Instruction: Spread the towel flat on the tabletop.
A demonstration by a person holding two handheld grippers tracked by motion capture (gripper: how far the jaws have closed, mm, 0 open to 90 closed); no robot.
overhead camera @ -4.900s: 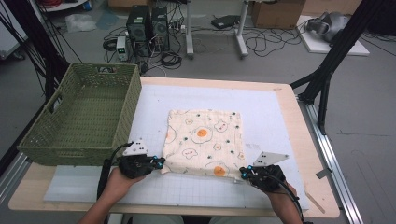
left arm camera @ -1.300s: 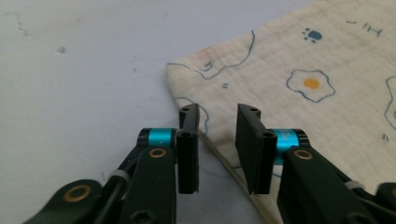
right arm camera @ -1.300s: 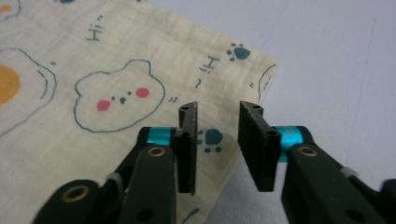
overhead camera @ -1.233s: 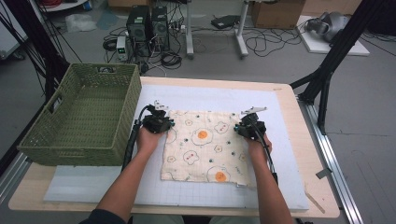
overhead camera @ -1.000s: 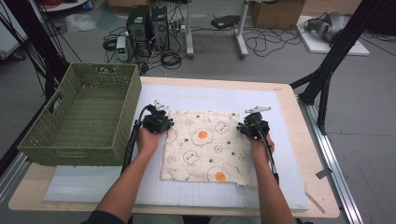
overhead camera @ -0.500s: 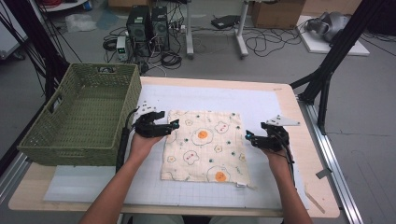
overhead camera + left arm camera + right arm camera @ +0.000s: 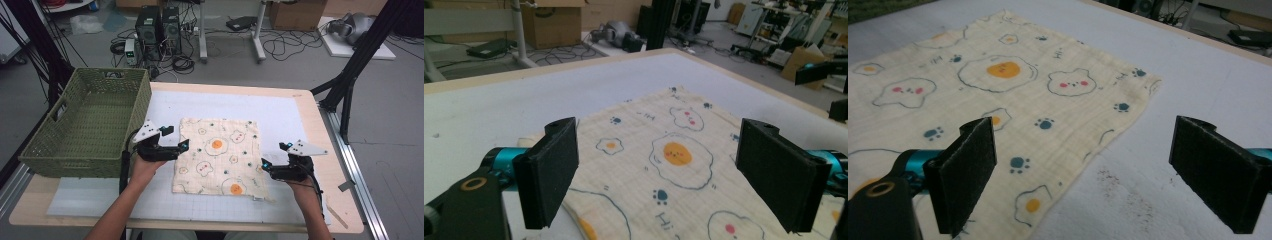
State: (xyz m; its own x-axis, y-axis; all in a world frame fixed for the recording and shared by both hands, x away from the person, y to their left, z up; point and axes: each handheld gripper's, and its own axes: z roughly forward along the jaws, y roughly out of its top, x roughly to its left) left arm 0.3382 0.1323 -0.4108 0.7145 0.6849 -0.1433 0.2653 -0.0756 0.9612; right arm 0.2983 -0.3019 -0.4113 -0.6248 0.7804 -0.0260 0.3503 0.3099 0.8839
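Cream cloth [image 7: 220,155] — fried-egg, bear and blue paw prints — beside olive-green woven basket [image 7: 85,125], white mat [image 7: 285,112].

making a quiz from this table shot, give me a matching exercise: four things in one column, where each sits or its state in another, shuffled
Things:
1. cloth
2. basket
3. left tongs
4. right tongs

Places or states:
A. open, at the cloth's right edge
B. spread flat in the middle of the white mat
C. open, at the cloth's left edge
D. green, at the table's left end

Pairs: 1-B, 2-D, 3-C, 4-A
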